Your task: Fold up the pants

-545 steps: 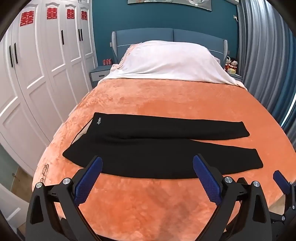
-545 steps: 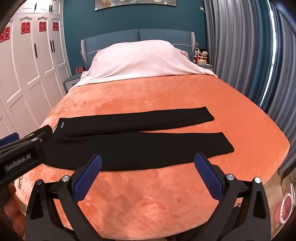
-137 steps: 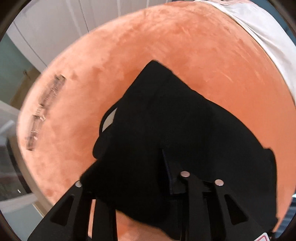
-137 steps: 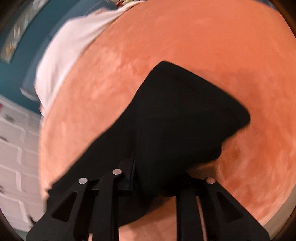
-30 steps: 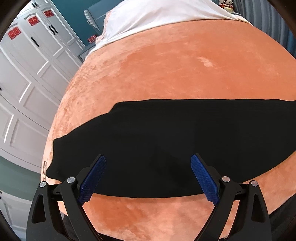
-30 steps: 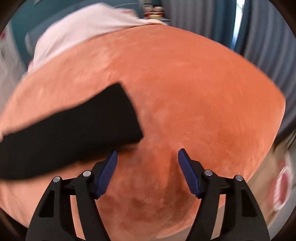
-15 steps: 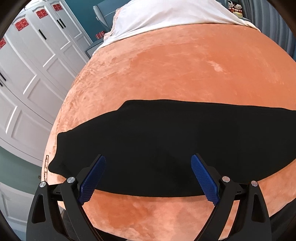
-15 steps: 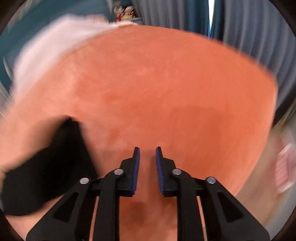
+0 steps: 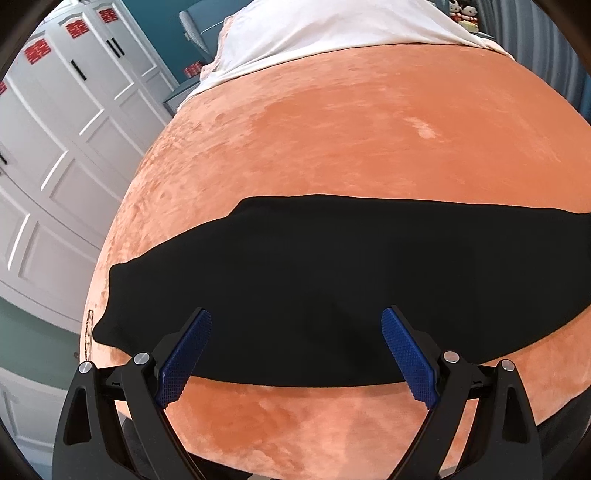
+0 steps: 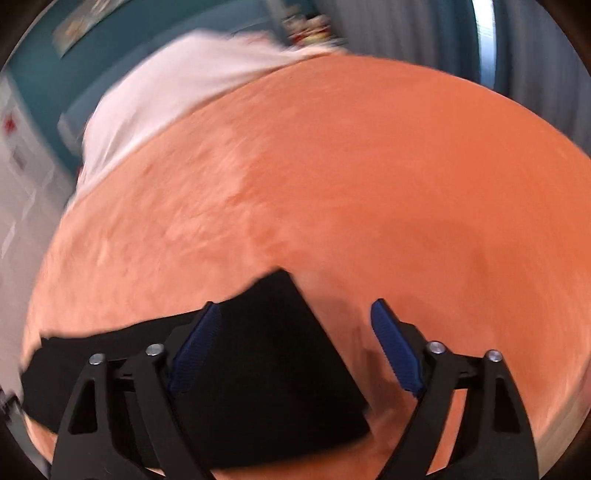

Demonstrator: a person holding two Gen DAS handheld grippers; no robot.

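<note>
Left wrist view: long black soft-fabric pants (image 9: pixel 332 277) lying flat as one wide dark band across orange plush bed blanket (image 9: pixel 351 129), reaching from near left bed edge past right border of view. Smooth, no visible creases. White bedding (image 9: pixel 332 26) at far end, white panelled wardrobe (image 9: pixel 55 129) at left. Left gripper (image 9: pixel 295 314) hovering over near hem, blue pads spread wide, nothing clamped.

Right wrist view, blurred: squared end of pants (image 10: pixel 266 369) beneath right gripper (image 10: pixel 294 306), jaws wide apart, pads not pressing on cloth.

Compared with half a second ago: left view almost unchanged. Right jaws then nearly shut, now parted. Pants end then off at lower left, now under the jaws.
</note>
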